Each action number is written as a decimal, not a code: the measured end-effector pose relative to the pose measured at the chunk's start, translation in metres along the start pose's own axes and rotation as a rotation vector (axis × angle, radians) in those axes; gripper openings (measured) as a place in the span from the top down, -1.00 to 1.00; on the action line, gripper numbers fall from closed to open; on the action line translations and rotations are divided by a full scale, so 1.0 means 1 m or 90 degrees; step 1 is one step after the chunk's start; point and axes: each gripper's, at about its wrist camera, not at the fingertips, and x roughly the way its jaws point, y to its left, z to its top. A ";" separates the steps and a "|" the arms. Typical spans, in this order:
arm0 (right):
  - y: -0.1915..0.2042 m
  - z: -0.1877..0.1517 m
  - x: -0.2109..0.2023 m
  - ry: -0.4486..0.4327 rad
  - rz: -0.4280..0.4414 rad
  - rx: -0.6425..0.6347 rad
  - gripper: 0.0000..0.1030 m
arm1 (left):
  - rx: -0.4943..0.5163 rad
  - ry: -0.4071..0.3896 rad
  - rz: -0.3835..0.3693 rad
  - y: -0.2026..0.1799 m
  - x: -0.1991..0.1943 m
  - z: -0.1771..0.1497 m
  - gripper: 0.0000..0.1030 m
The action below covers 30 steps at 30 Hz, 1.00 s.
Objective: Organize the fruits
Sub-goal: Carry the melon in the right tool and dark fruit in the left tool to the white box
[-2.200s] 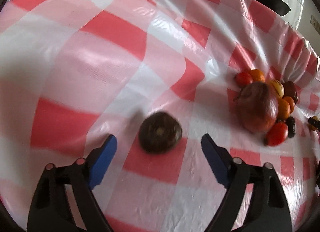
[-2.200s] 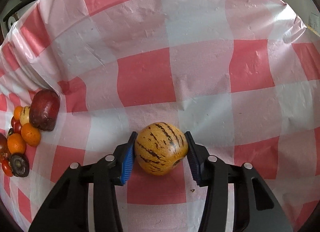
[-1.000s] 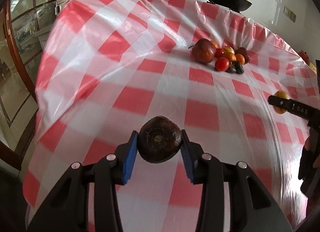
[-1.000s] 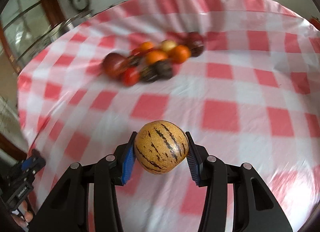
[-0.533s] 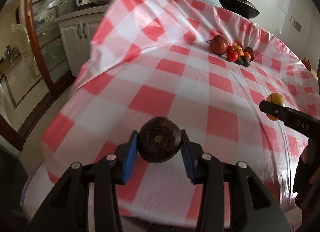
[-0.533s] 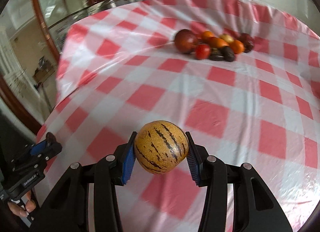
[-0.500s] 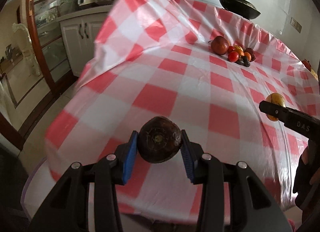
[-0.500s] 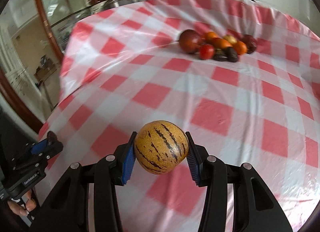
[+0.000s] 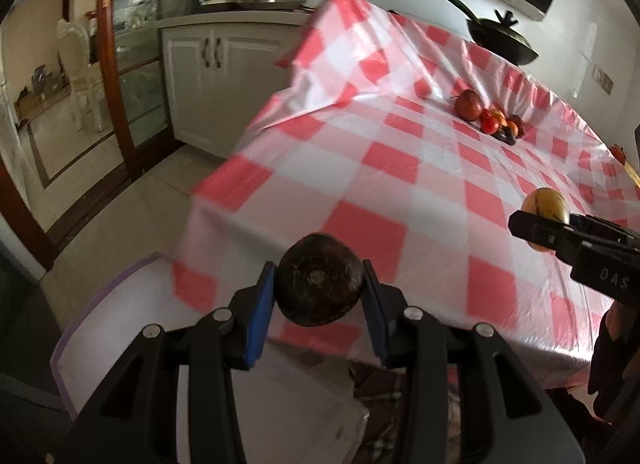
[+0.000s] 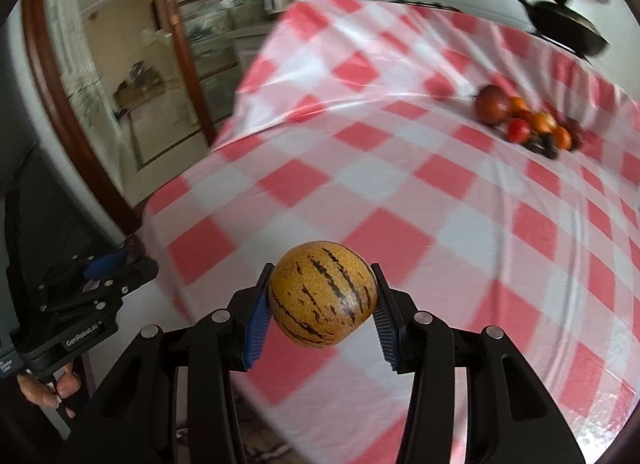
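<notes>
My left gripper is shut on a dark brown round fruit, held in the air over the table's near corner. My right gripper is shut on a yellow fruit with dark stripes, also lifted above the red and white checked tablecloth. In the left wrist view the right gripper's fingers and the striped fruit show at the right edge. A pile of red, orange and dark fruits lies far back on the table, also seen as the fruit pile in the right wrist view.
A white board with a purple rim lies below the table's near corner. White cabinets and a glass-fronted wooden cupboard stand to the left. A black pan sits beyond the table's far edge. A hand holds the left gripper.
Both grippers have drawn back from the fruit pile toward the table's near corner, each still holding its fruit. The floor, cabinets and white board have come into view.
</notes>
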 end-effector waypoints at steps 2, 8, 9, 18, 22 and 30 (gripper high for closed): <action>0.020 -0.003 0.004 0.007 0.015 -0.027 0.11 | -0.011 -0.004 0.010 0.014 -0.007 -0.008 0.19; 0.079 -0.016 0.017 0.034 0.056 -0.119 0.11 | -0.054 0.000 0.045 0.054 -0.019 -0.036 0.19; 0.088 -0.018 0.019 0.037 0.062 -0.135 0.11 | -0.062 0.005 0.051 0.061 -0.019 -0.042 0.19; 0.165 -0.061 0.055 0.107 0.111 -0.296 0.11 | -0.129 0.055 0.105 0.114 -0.011 -0.094 0.19; 0.189 -0.079 0.074 0.140 0.128 -0.349 0.11 | -0.150 0.081 0.125 0.131 -0.002 -0.113 0.19; 0.216 -0.120 0.113 0.214 0.133 -0.442 0.10 | -0.167 0.114 0.166 0.149 0.013 -0.135 0.19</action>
